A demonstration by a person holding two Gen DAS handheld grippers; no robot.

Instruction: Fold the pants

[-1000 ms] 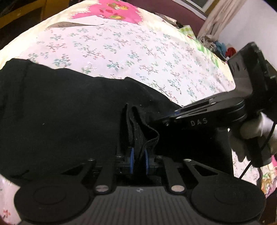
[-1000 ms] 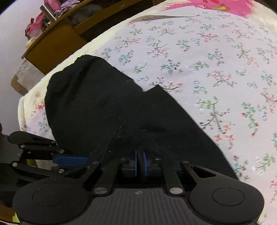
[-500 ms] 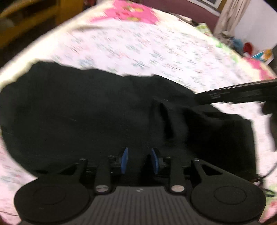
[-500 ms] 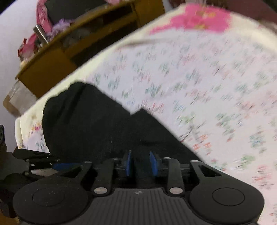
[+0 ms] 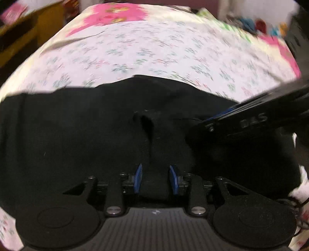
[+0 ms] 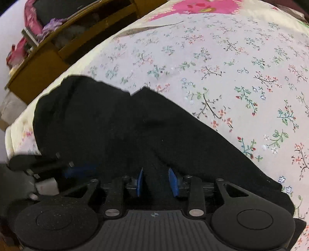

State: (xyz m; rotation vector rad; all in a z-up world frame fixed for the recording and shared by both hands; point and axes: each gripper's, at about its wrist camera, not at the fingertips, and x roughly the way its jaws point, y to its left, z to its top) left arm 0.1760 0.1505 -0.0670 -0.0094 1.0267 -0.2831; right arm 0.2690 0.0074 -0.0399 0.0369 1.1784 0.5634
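Note:
The black pants lie folded in a flat dark mass on the flowered bedsheet; they also show in the right wrist view. My left gripper is open and empty, its blue pads just above the near edge of the pants. My right gripper is open and empty over the pants' right part. The right gripper's body reaches in from the right in the left wrist view. The left gripper shows at the lower left in the right wrist view.
The bed carries a white sheet with small flowers and a pink patch at the far end. A wooden shelf unit with clutter stands beyond the bed's left side. Coloured items lie at the far right.
Both grippers were shut on the pants' edge a second ago; both have opened and let the cloth go. The fold now lies flat. Both cameras have pulled back a little.

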